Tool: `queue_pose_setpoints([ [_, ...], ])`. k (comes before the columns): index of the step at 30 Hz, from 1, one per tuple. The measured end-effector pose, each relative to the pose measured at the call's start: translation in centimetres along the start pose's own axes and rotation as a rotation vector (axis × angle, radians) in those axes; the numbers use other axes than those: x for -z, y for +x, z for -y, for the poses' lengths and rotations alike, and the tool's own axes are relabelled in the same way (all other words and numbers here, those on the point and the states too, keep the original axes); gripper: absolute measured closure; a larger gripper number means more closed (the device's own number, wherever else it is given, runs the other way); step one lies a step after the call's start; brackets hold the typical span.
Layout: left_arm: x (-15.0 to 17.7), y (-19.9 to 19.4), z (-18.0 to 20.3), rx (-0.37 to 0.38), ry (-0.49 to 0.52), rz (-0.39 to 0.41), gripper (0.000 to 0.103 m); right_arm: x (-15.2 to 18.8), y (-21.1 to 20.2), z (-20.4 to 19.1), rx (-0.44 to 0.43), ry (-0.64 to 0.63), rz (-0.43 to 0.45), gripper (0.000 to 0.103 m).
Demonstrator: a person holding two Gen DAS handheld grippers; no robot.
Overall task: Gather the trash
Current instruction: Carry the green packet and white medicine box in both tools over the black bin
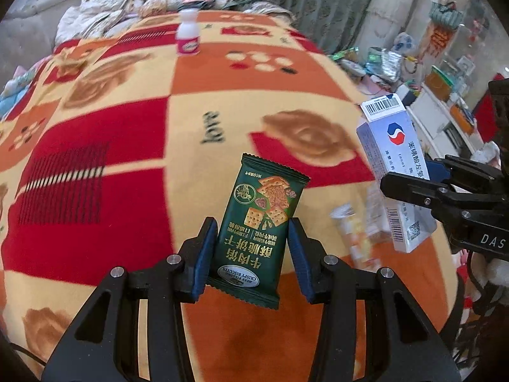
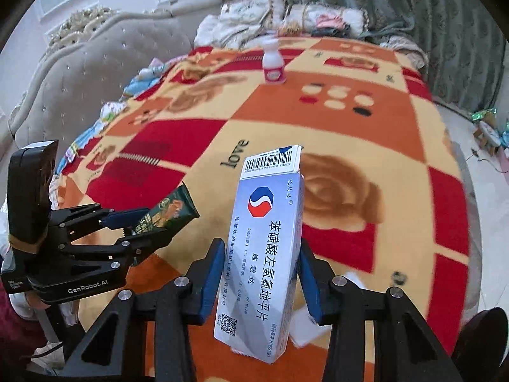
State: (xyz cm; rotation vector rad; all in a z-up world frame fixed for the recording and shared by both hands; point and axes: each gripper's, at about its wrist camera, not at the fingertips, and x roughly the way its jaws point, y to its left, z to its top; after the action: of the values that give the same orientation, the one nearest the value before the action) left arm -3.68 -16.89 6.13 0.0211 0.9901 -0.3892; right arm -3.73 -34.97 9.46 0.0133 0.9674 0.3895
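Nearest, the left gripper (image 1: 251, 254) is clamped on a green biscuit packet (image 1: 259, 232), its 2 blue pads pressing the packet's long sides, so the long axis runs forward along the fingers, lifted off the blanket (image 1: 127, 146). Beside it to the right, the right gripper (image 2: 259, 281) is closed on a white medicine box (image 2: 264, 254) the same way, the box's long axis pointing away from the camera and its barcode end farthest out. Both hands are full and held over the bed's near edge. Below the box, near the bed's near right corner, a small yellow-and-white wrapper (image 1: 353, 232) and some white paper lie blurred on the blanket. Far off, near the bed's far edge, a small white bottle (image 1: 188, 33) with a pink label stands upright, well apart from both grippers; it looks about equally distant from each. No bin is in view.
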Motion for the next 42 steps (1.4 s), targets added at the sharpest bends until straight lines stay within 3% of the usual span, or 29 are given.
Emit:
queue_pose_setpoints([
  [10,-1.9,-0.2,7.2,0.06,0.075,0.014,0.06,2.2,-5.4,4.6,0.047,0.071,0.085,0.06],
  [29,-4.7,2.3,20.8,0.197,0.229,-0.008,0.06,8.8,-12.8,18.6,0.226,0.27,0.102,0.06],
  [42,-5.1,6.2,29.4,0.278,0.31,-0.078,0.06,13.8,-15.0,25.0,0.291,0.406,0.093,0.06],
])
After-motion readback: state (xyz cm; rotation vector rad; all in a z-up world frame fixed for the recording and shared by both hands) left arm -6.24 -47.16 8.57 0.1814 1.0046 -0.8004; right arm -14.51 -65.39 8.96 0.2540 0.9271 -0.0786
